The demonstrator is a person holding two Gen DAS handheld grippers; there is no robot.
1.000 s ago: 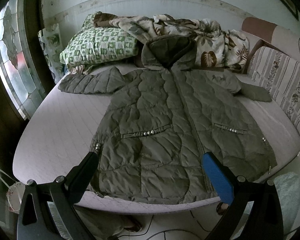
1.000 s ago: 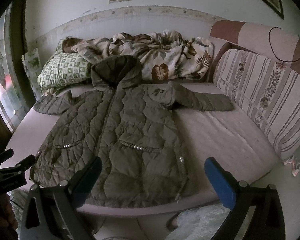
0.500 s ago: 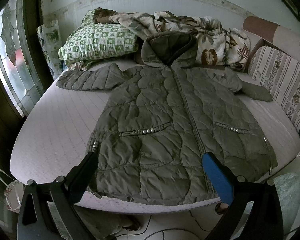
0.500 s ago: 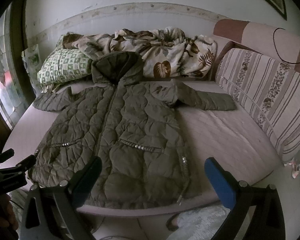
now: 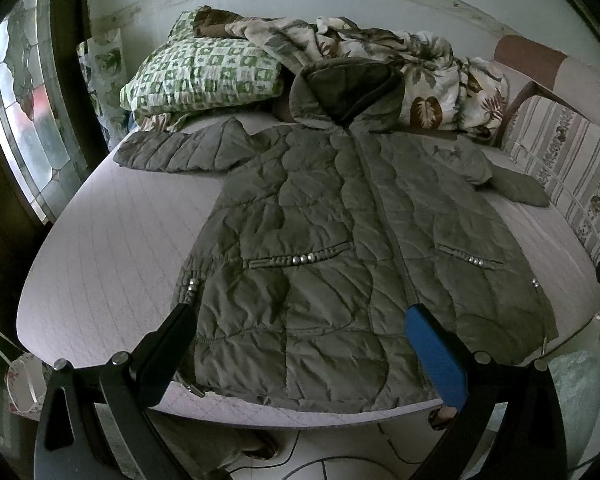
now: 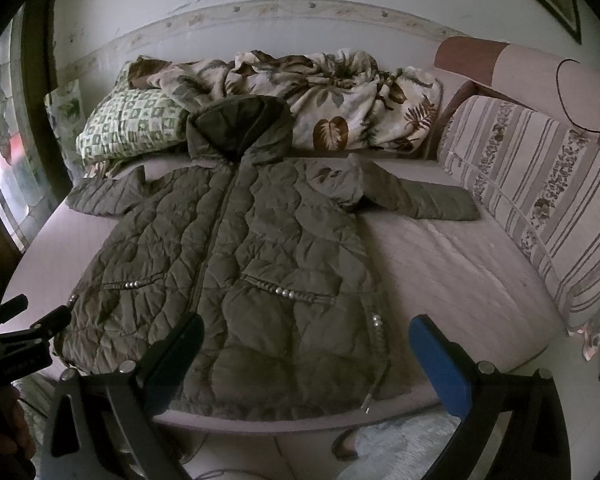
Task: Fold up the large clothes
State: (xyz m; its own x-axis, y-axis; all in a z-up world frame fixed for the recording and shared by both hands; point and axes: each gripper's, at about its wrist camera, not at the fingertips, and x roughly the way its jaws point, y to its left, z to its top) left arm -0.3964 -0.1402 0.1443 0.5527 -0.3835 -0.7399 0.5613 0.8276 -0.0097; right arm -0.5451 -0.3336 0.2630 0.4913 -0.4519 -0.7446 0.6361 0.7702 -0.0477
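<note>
- Quilted olive coat (image 5: 340, 248) lies flat, front up, zipped, on the pale bed (image 5: 100, 248); hem twd the near edge, hood (image 5: 346, 92) at the far end.
- Hood rests against the leaf-print blanket (image 5: 432, 76), bunched along the far wall.
- Green check pillow (image 5: 204, 76) sits left of the hood, behind the coat's left-side sleeve.
- Sleeve on the left (image 5: 180, 152) is spread out sideways, w/ a peak of fabric at the shoulder.
- Sleeve on the right (image 6: 424, 196) stretches twd the striped sofa back (image 6: 540, 192); cuff near it, touching or not can't be told.
- Two pocket slits w/ metal studs (image 5: 304, 258) run across the lower front; more studs at both side seams.
- A drawcord w/ metal tip (image 6: 374, 384) hangs at the hem's right corner, close to the bed edge.
- Left gripper (image 5: 300, 344): fingers spread wide, nothing btwn them, held above the hem's left half; black finger (image 5: 164, 356) over the hem's left corner, blue finger (image 5: 436, 356) near the zip line. No contact w/ fabric visible.
- Right gripper (image 6: 306, 354): also spread wide and empty, above the hem's right half; blue finger (image 6: 440, 364) sits out past the coat's right edge, over bare bed.
- In the right wrist view the left gripper shows at the far left edge, low, just beside the hem corner.
- Stained-glass window (image 5: 24, 120) at the left of the bed.
</note>
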